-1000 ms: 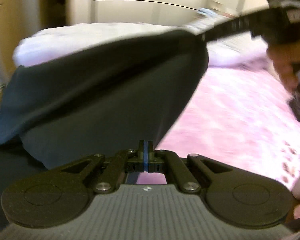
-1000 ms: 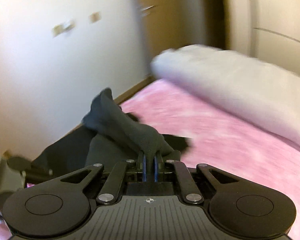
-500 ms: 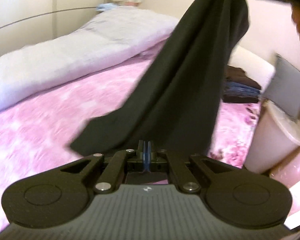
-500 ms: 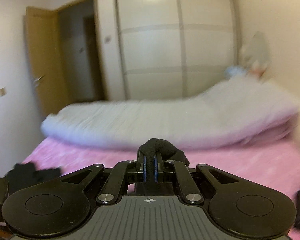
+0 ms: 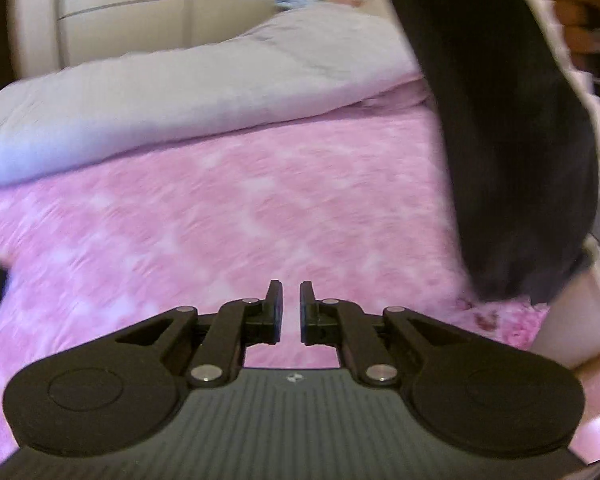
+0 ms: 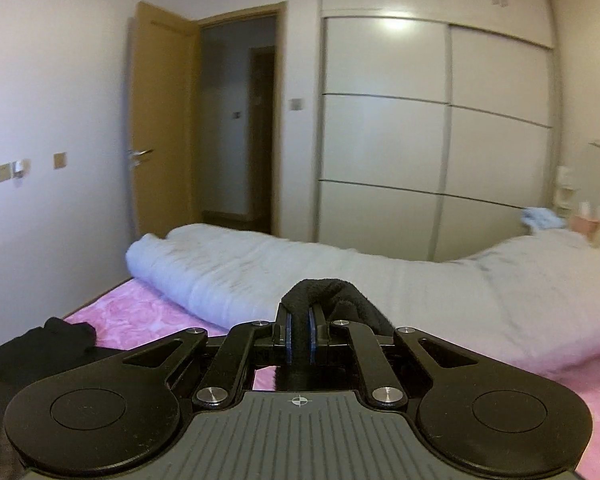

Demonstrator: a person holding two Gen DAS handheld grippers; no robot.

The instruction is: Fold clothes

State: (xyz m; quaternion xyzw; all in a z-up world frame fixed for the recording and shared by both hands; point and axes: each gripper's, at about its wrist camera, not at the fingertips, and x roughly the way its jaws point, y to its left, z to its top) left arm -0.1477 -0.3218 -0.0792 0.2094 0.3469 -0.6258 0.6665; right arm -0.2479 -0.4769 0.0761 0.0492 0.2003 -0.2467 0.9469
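Note:
A black garment hangs in a long drape at the right of the left wrist view, above the pink bedspread. My left gripper has its jaws opening, a small gap between the pads and nothing in it. It sits left of the cloth and apart from it. In the right wrist view my right gripper is shut on a bunched fold of the black garment, which loops over the fingertips. A person's hand shows blurred at the top right.
A rolled white duvet lies across the far side of the bed. Another dark clothing pile rests at the bed's left edge. A pale bin stands at the right. Behind are a white wardrobe and an open door.
My left gripper has let go of the black garment and its jaws have parted. The cloth has swung right, hanging from the right gripper, which rose and turned toward the wardrobe.

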